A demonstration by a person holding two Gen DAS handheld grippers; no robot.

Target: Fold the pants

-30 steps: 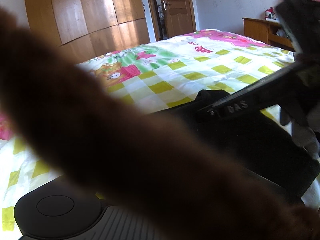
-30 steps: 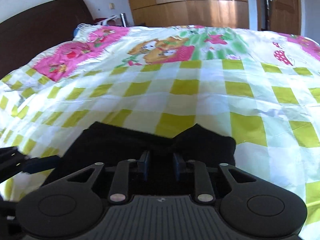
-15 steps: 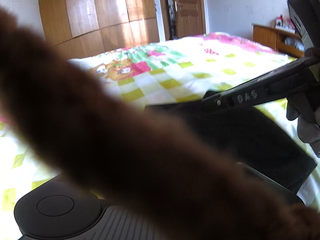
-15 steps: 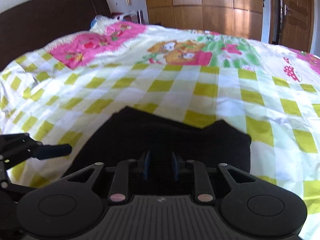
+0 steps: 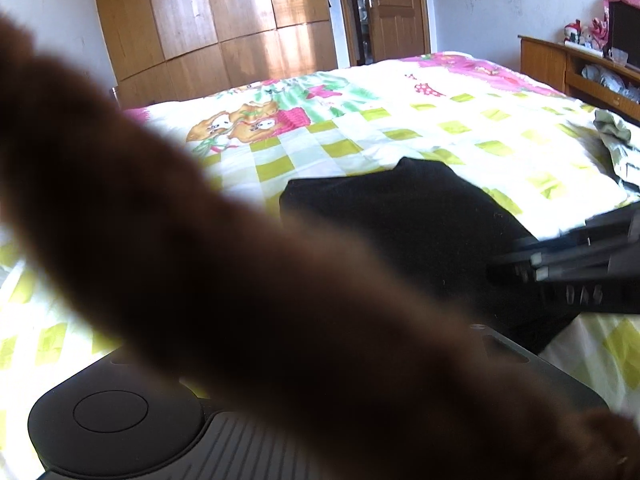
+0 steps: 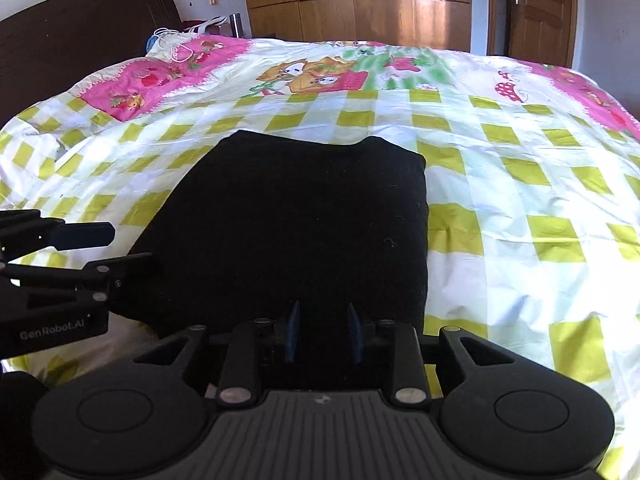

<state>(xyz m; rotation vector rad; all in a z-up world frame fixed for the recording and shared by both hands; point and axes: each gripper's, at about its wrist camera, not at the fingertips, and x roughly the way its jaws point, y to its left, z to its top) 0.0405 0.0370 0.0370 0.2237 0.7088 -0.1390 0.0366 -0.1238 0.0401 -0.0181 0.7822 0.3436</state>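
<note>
pants [image 6: 296, 220] folded, flat on bed [image 6: 520, 184] | right gripper [image 6: 322, 334] jaws opening, nothing between | left gripper [image 6: 120, 248] parted, empty, beside pants | judgement: back both off clear, don't snag fold

Left wrist view: looking forward and downward over the bed [image 5: 460, 128] toward the wardrobe [image 5: 224, 28] and door [image 5: 394, 8]; sitting close above the black pants [image 5: 420, 232].
Left view obstruction: a blurred brown shape [image 5: 200, 260] right at the lens is covering most of the lower left.
Right wrist view: facing down the bed's length toward the headboard [image 6: 72, 44] and wardrobe, hovering low at the pants' near edge.
Shared: both are taking in the pants, checked bedspread, wardrobe and door; each is catching the other gripper at its frame edge.
</note>
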